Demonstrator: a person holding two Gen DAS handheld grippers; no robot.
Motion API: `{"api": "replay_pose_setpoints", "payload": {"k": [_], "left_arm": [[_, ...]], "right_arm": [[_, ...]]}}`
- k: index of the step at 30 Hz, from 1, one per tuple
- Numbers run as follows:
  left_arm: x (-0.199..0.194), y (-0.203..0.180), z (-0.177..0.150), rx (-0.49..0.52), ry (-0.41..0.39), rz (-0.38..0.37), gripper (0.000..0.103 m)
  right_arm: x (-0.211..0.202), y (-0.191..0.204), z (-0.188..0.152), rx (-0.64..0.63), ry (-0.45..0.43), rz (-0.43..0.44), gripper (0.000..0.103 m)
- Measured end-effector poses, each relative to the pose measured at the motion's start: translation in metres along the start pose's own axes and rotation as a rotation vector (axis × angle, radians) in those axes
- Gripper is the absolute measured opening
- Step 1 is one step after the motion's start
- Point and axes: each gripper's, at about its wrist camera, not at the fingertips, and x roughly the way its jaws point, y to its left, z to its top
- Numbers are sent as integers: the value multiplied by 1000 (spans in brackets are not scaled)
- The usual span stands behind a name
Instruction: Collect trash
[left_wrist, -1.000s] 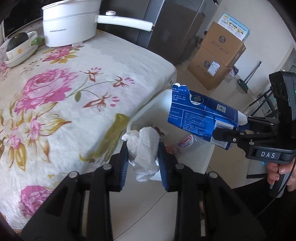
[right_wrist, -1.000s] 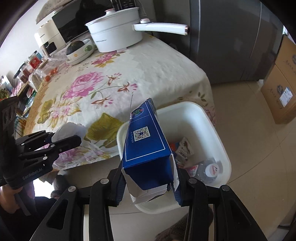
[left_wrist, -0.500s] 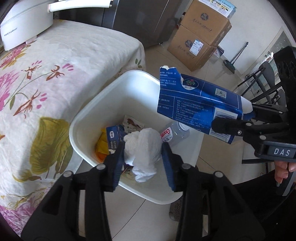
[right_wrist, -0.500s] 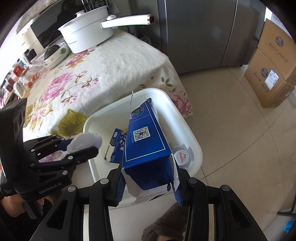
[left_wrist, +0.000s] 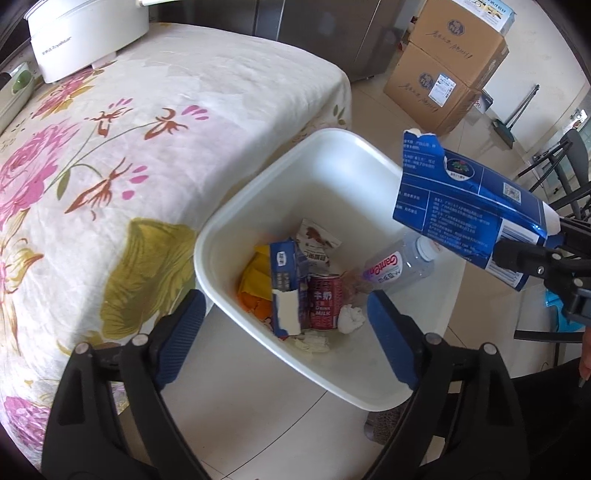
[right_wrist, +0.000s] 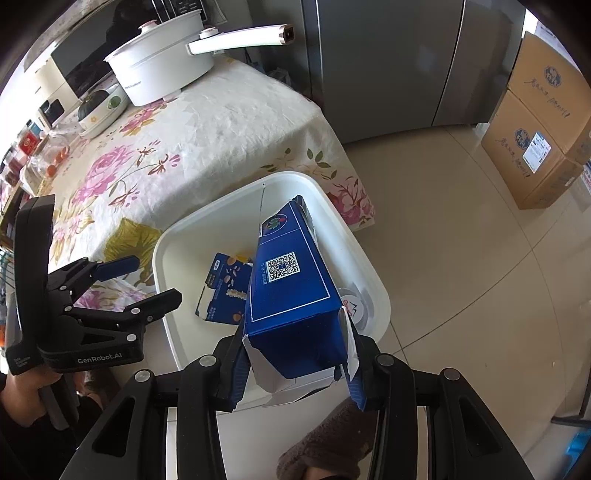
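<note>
A white bin (left_wrist: 332, 147) stands on the floor beside the table. It holds a crumpled white tissue (left_wrist: 351, 319), a red milk can (left_wrist: 323, 301), a small blue carton (left_wrist: 284, 273), a clear bottle (left_wrist: 397, 266) and wrappers. My left gripper (left_wrist: 284, 332) is open and empty above the bin's near side; it also shows in the right wrist view (right_wrist: 144, 280). My right gripper (right_wrist: 295, 369) is shut on a large blue carton (right_wrist: 291, 284), held over the bin (right_wrist: 177, 240). The blue carton also shows in the left wrist view (left_wrist: 469, 214).
The floral tablecloth (left_wrist: 129, 129) covers the table left of the bin. A white electric pot (right_wrist: 162, 66) and a bowl (right_wrist: 99, 107) stand at the table's far end. Cardboard boxes (left_wrist: 447, 66) are stacked on the tiled floor beyond. A grey fridge (right_wrist: 388, 62) stands behind.
My left gripper carried the tissue from the table edge over the bin, then opened; the tissue now lies in the bin. My right gripper still holds the blue carton over the bin.
</note>
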Motion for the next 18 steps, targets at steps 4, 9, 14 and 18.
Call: {"api": "replay_pose_setpoints", "payload": {"k": [4, 9, 14, 18], "left_arm": [[-2, 2, -3, 19, 2, 44, 99], [-8, 3, -7, 44, -8, 120, 102], [-24, 9, -16, 22, -21, 155, 102], [-48, 7, -23, -10, -62, 199, 102]], "right_arm": [[0, 2, 2, 6, -8, -14, 53], [-7, 2, 3, 26, -36, -10, 77], [-16, 8, -2, 30, -56, -37, 80], [-34, 24, -12, -18, -114, -93, 83]]}}
